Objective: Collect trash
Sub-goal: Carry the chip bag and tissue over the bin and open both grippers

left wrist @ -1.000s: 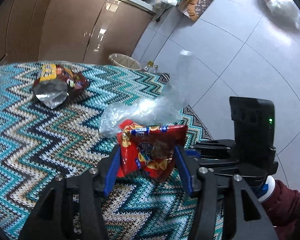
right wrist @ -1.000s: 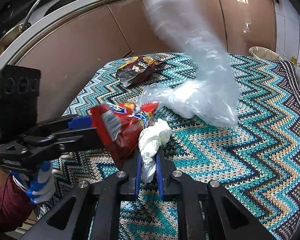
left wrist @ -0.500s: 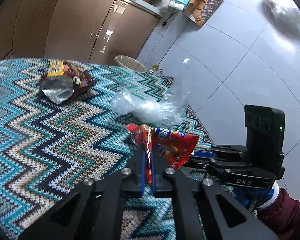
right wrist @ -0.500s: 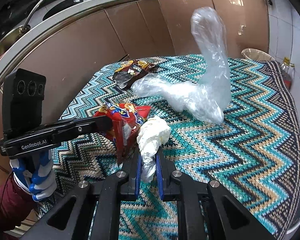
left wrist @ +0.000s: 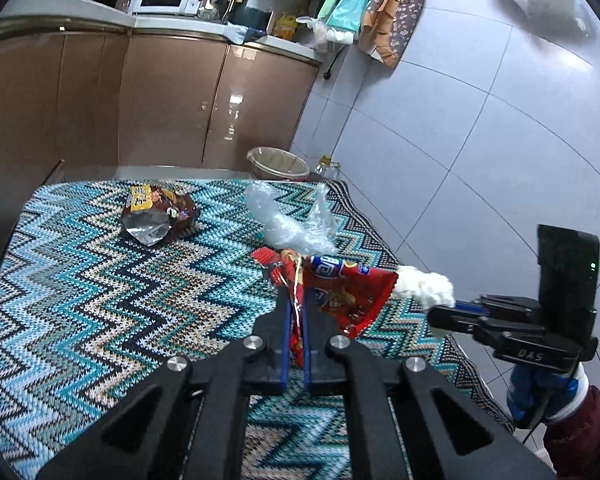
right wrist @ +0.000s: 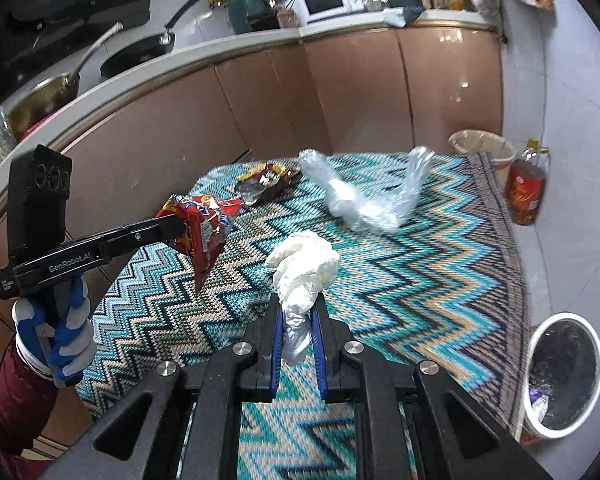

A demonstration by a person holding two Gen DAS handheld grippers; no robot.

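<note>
Red snack wrapper (left wrist: 332,292) hangs pinched in my left claw (left wrist: 296,320), crumpled tissue (right wrist: 304,276) clamped in my right claw (right wrist: 296,332), both above the table (right wrist: 440,280); the bin (right wrist: 564,372), probably floor-standing, lies nearer my right.

You get even, cool daylight in both views, with soft shadows only. Glare streaks the glossy brown cabinet doors (left wrist: 220,112), and the fisheye bends the counter edge (right wrist: 148,68) hard, leaving black corners. The clear plastic bag (right wrist: 380,204) looks slightly smeared; everything else stays sharp.
</note>
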